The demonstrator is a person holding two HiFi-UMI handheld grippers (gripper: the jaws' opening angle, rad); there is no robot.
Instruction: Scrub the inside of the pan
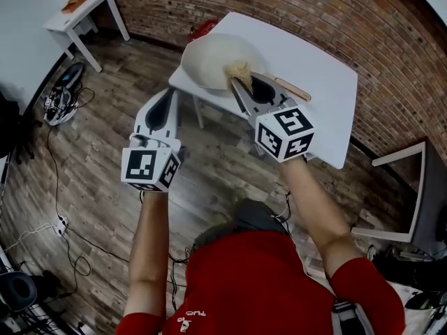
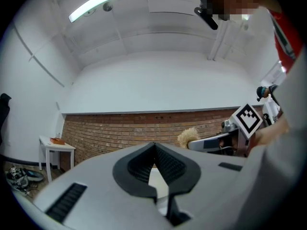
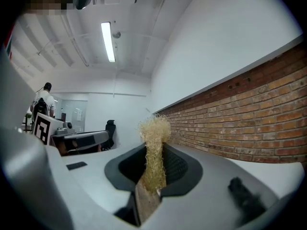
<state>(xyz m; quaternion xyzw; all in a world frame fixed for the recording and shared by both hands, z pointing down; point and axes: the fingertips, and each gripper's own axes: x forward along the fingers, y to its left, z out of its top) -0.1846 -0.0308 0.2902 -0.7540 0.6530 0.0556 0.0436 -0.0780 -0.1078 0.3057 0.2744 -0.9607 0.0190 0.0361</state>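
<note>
Pan [image 1: 209,58]: round, pale inside, on the near-left corner of the white table [image 1: 318,61], and it overhangs that corner a little. The only thing within its outline is the straw-coloured scrubber [image 1: 238,70], at about 4 o'clock on its inner edge. Can't tell if the fibres touch the surface or sit just above it.

My right gripper [image 1: 236,82]: jaws clamped on the scrubber. In the right gripper view the bundle runs up between the two dark pads and fans out in a tuft past the tips. The pan lies at 11 o'clock from these tips in the head view, right at the tuft.

My left gripper [image 1: 167,98]: jaws together, with nothing between them. It is off the table, over the wood floor [image 1: 84,166]. The pan is near, at about 1 o'clock from its tips, not touching.

Wooden stick [image 1: 293,89] lies flat on the table at 3 o'clock from my right gripper's jaws, just beside them.

Brick wall [image 1: 279,5] runs beyond the table at 12 o'clock. A small white side table [image 1: 77,12] stands well apart at 10 o'clock.
</note>
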